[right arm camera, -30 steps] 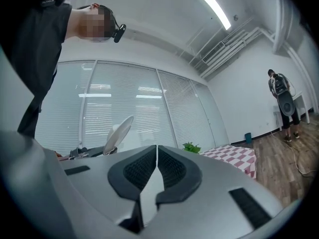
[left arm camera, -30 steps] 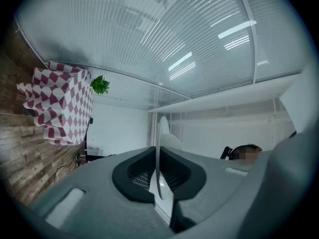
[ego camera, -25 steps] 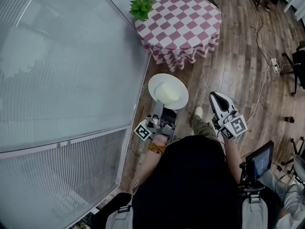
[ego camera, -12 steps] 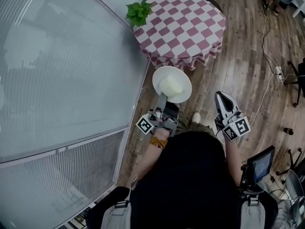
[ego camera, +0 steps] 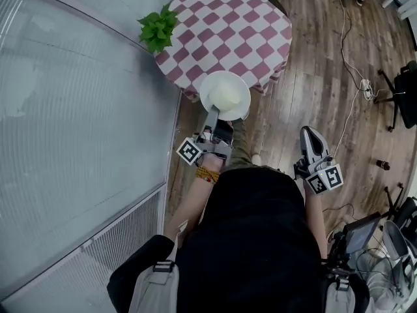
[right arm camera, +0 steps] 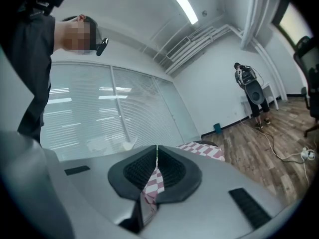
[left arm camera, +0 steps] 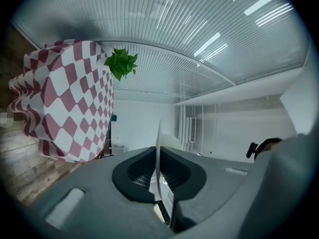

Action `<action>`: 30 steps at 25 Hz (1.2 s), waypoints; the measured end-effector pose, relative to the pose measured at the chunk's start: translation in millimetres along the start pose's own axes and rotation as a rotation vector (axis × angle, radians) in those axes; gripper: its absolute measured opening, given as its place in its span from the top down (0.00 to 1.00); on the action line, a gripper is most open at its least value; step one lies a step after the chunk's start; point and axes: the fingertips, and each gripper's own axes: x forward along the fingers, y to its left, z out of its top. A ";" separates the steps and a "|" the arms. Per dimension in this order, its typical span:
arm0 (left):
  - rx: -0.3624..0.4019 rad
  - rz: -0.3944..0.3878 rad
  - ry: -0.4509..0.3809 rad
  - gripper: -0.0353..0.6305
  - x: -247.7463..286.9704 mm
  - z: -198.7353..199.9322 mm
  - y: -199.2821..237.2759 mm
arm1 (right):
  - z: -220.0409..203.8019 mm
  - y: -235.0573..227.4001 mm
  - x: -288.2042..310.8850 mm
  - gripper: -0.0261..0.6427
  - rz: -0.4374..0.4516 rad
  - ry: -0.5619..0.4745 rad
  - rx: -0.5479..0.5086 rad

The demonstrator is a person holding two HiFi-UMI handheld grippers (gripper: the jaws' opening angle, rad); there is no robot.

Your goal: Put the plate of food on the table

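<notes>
I hold the plate (ego camera: 206,100) with pale food (ego camera: 228,93) at the near edge of the checked surface (ego camera: 228,18). My left tool (ego camera: 213,115) pinches its rim at 6 o'clock. A plant (ego camera: 156,30) stands at 10 o'clock. At 4 o'clock my right tool (ego camera: 309,134) is closed and empty.

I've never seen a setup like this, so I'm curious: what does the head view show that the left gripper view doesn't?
Only the head view: the right tongs, the person's dark top, a cable on the wooden floor. Only the left gripper view: the plate's rim edge-on, clamped in the left tongs. Both: the plate, the checkered table and the green plant.
</notes>
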 end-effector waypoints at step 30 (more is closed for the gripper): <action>0.026 0.357 -0.017 0.91 254.1 194.2 252.8 | -50.4 -127.7 121.2 0.94 -0.638 -0.020 0.535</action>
